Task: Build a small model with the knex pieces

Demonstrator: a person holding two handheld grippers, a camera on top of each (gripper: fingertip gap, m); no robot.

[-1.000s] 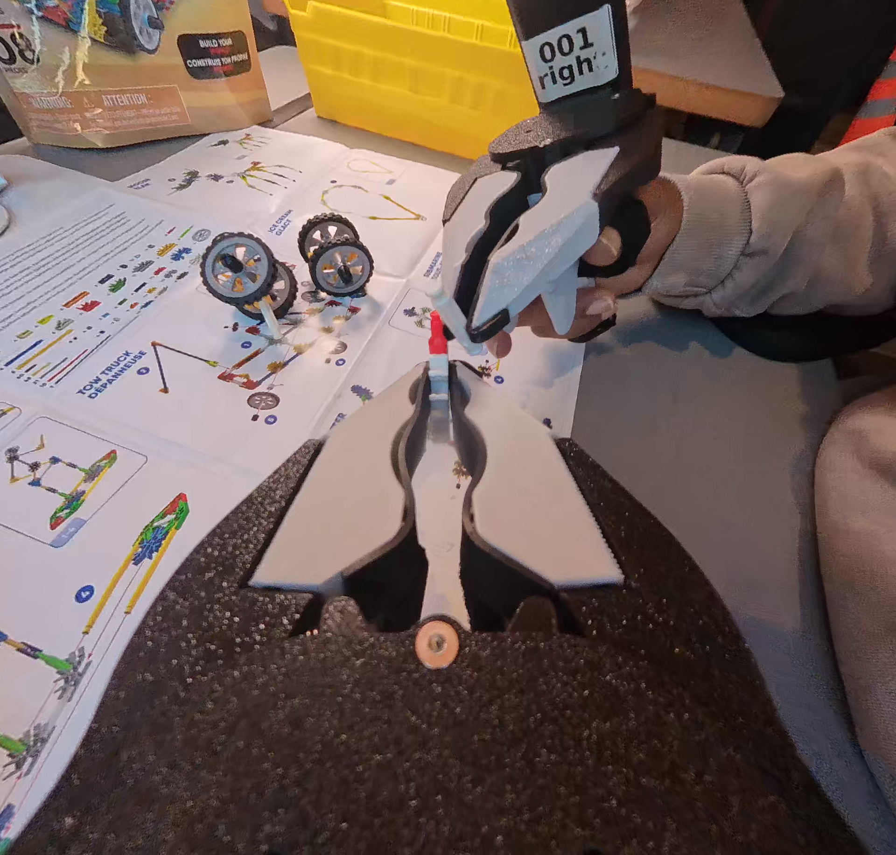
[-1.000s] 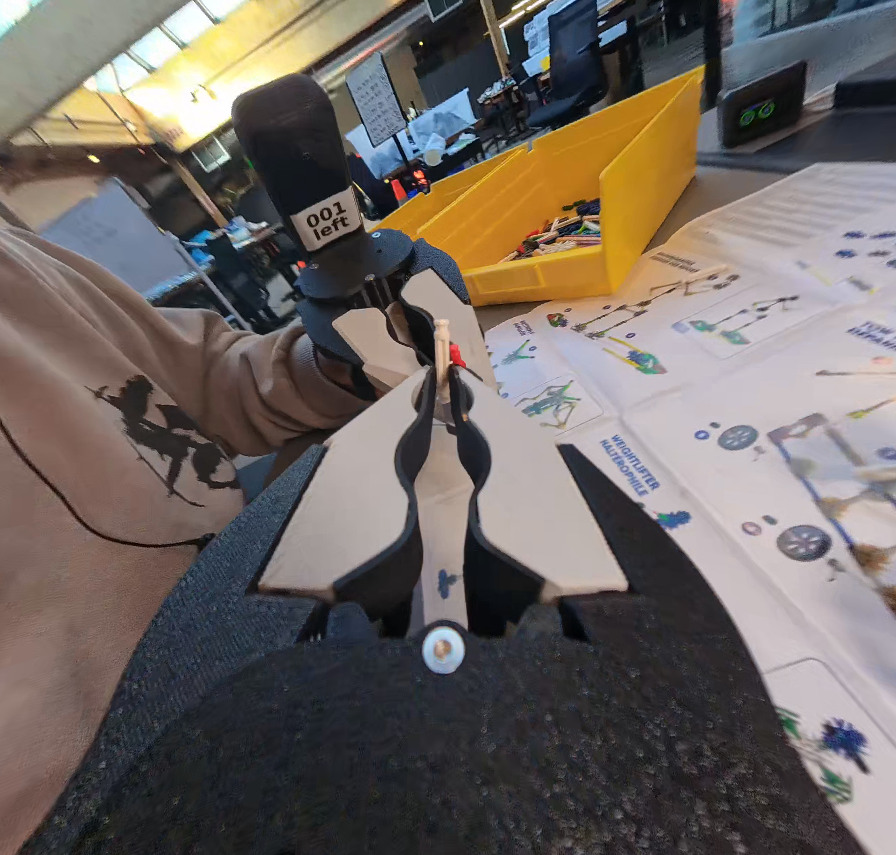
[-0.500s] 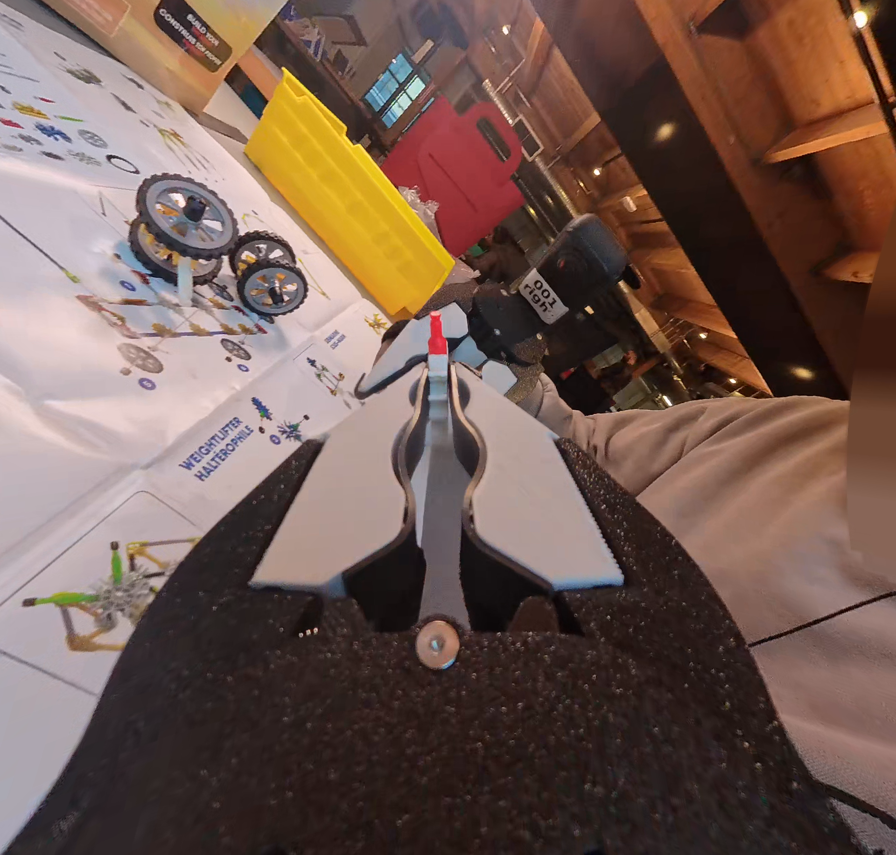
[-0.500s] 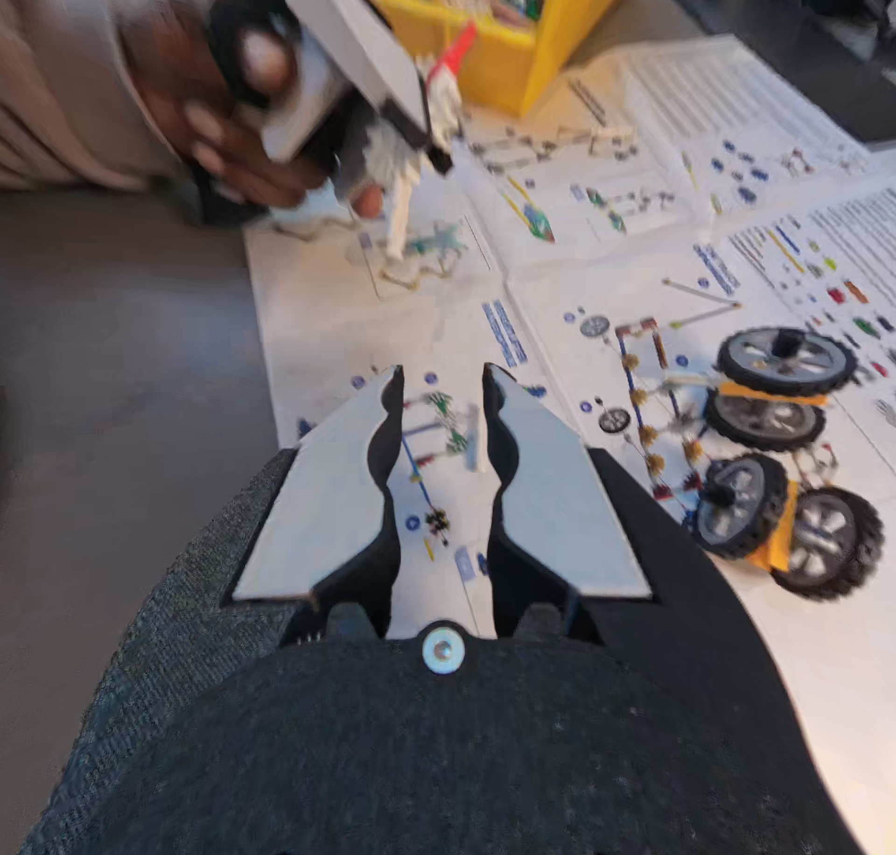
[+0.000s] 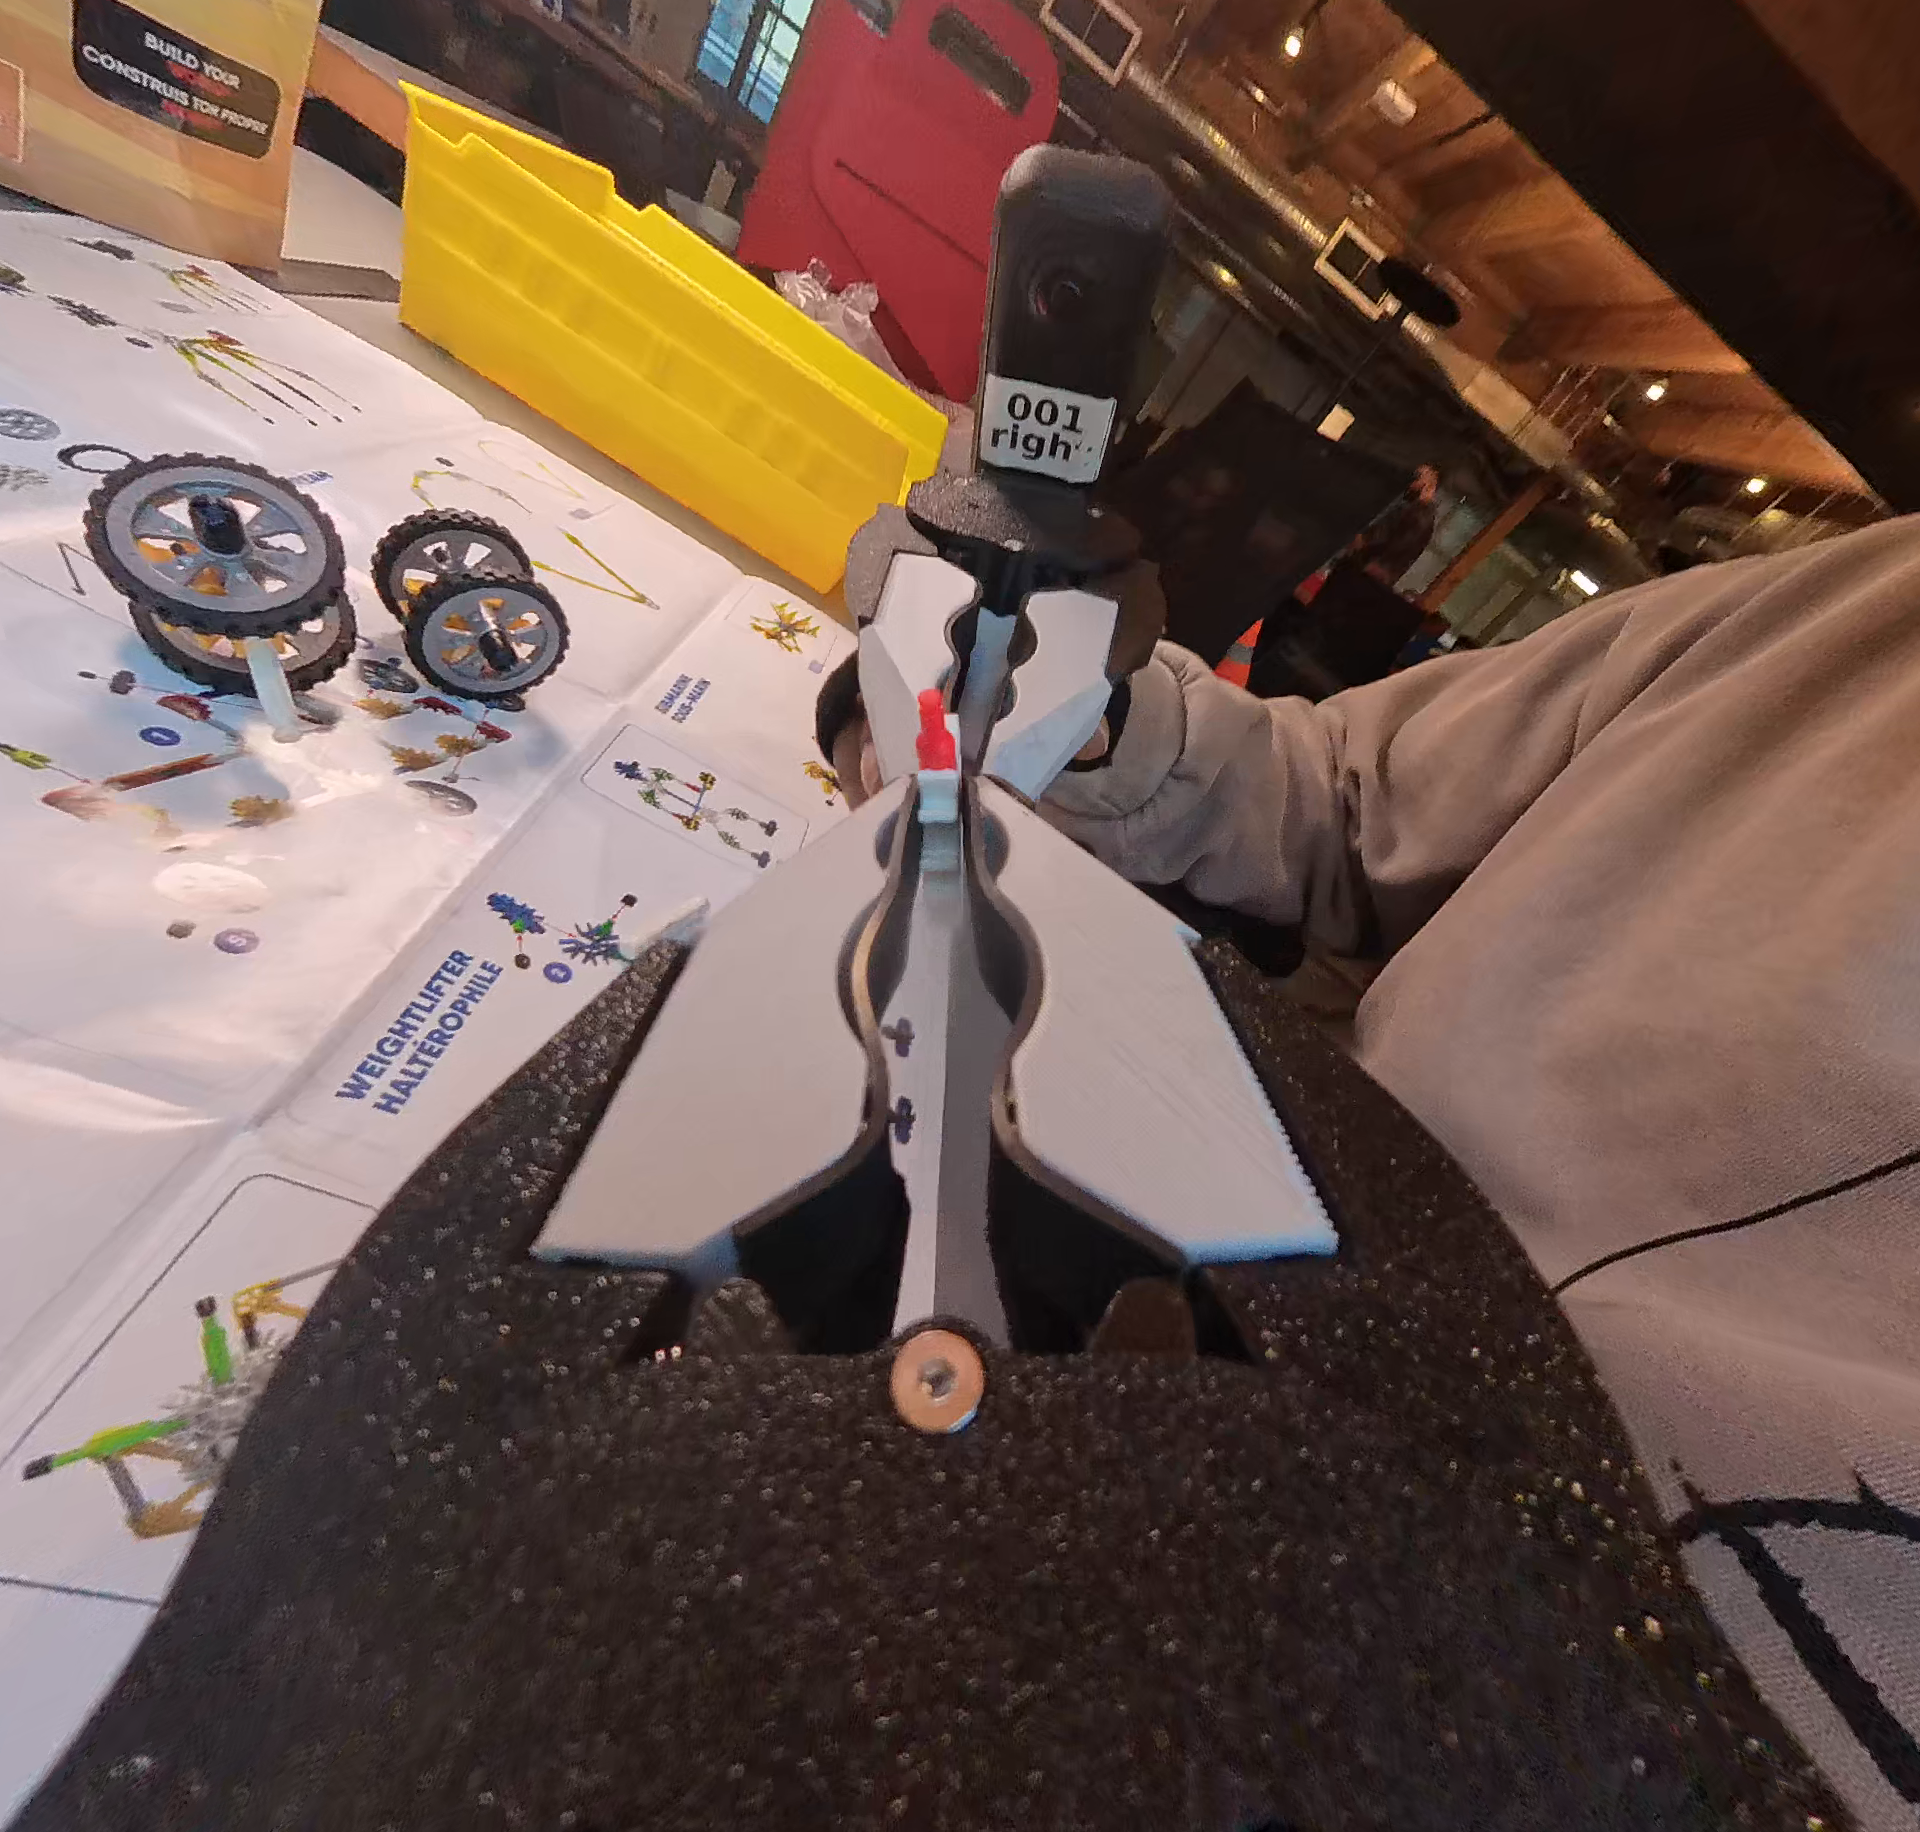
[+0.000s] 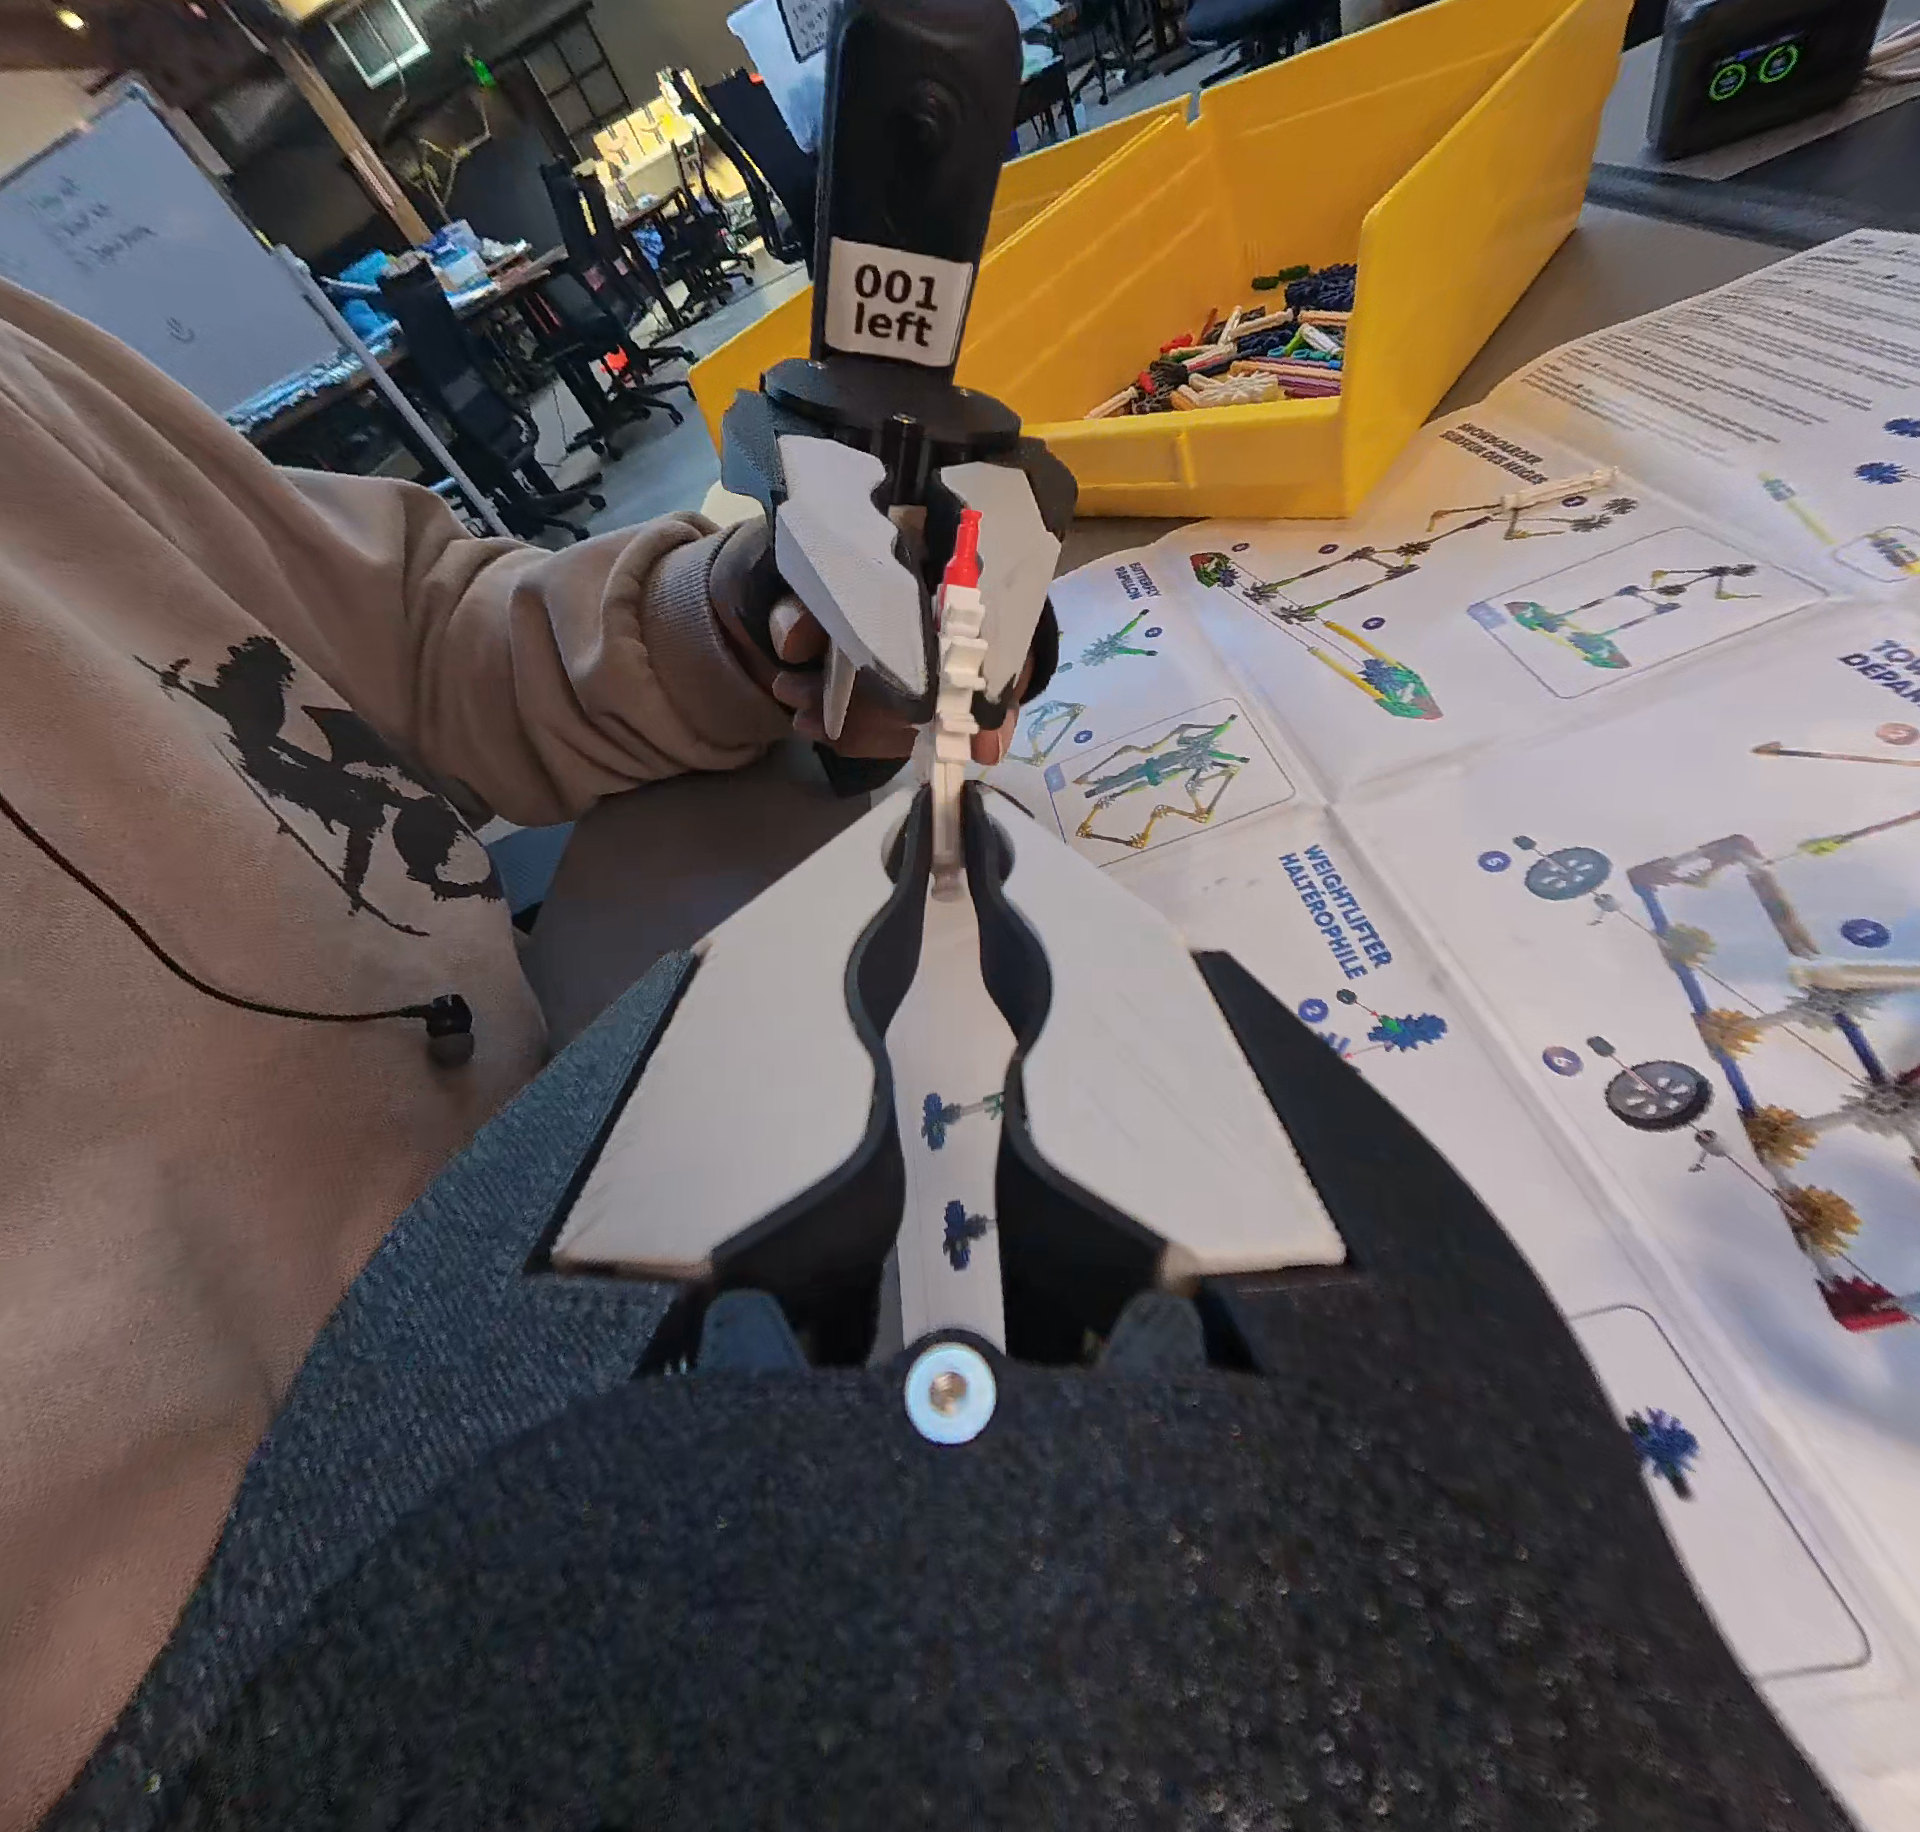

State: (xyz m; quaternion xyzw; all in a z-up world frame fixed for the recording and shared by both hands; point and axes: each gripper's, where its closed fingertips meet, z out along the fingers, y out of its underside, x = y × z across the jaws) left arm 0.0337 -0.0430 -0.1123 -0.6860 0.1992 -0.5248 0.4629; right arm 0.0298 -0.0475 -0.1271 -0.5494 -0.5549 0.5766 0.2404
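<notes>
Printed instruction sheets (image 6: 1558, 743) cover the table. Nearest in the right wrist view, the right gripper (image 6: 945, 811) is pinched narrow on the lower end of a white rod assembly (image 6: 961, 639). Its long axis rises toward 12 o'clock and ends in a red tip (image 6: 966, 551). Just beyond, the left gripper (image 5: 943, 795) faces it and clamps the same assembly higher up. Where the separate pieces join is hidden between the fingers. Farther off, a yellow bin (image 6: 1455, 255) lies at 1 o'clock. In the left wrist view a wheeled model (image 5: 312, 598) stands at 10 o'clock.
</notes>
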